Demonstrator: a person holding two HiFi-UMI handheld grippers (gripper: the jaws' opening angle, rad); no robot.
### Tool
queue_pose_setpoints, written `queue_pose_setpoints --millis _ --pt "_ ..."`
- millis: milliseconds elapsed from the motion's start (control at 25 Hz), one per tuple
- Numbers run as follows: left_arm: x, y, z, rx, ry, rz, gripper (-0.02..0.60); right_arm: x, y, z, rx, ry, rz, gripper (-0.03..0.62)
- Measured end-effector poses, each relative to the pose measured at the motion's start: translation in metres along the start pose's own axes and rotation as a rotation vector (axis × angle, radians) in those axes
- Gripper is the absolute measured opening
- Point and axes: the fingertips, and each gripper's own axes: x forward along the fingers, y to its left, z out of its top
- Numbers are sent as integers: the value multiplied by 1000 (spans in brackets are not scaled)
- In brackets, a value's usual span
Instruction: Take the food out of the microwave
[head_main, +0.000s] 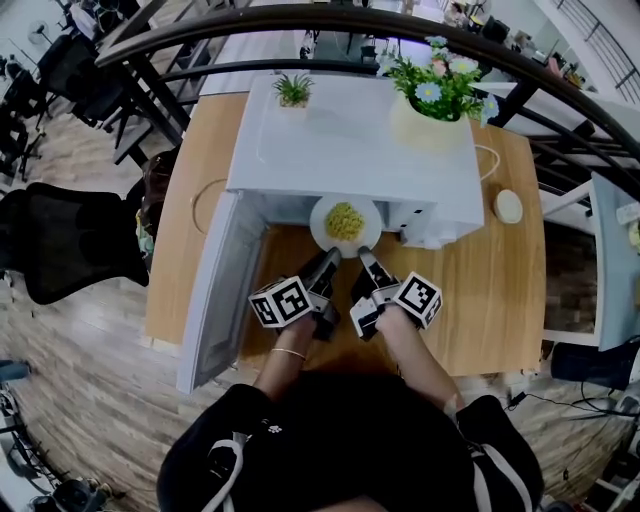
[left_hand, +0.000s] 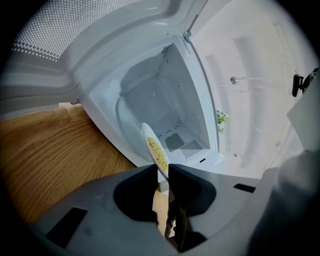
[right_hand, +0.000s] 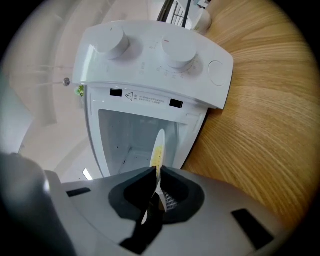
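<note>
A round white plate (head_main: 322, 228) carrying a heap of yellow food (head_main: 344, 220) is being held level, poking halfway out of the mouth of the white microwave (head_main: 350, 140), whose door (head_main: 215, 290) is hanging open toward 7 o'clock. The left gripper (head_main: 329, 257) is pinching the plate's rim at 7 o'clock, the right gripper (head_main: 365, 256) at 5 o'clock

Office-like workspace, black swivel chair (head_main: 75, 240), more chairs (head_main: 65, 65) at the back, plank floor (head_main: 90, 375), microwave (head_main: 340, 140) on wooden table (head_main: 500, 295)
</note>
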Motion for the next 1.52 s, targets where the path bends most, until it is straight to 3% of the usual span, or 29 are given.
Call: queue_pose_setpoints --millis 320,560,760,960,1520 --pt "-27 -24 -29 8 -23 -7 66 -41 6 -13 -23 10 27 29" --pt "-66 -51 -71 30 -50 -32 64 -96 7 -35 -39 9 74 29" --pt "-68 -55 -73 36 -73 -30 63 -98 9 -34 -36 15 105 28" --pt "-82 -75 -104 56 -71 -46 63 -137 5 -39 -36 12 122 29" --pt "-99 -112 -116 81 -69 -111 63 -174 28 -37 -78 -4 155 29"
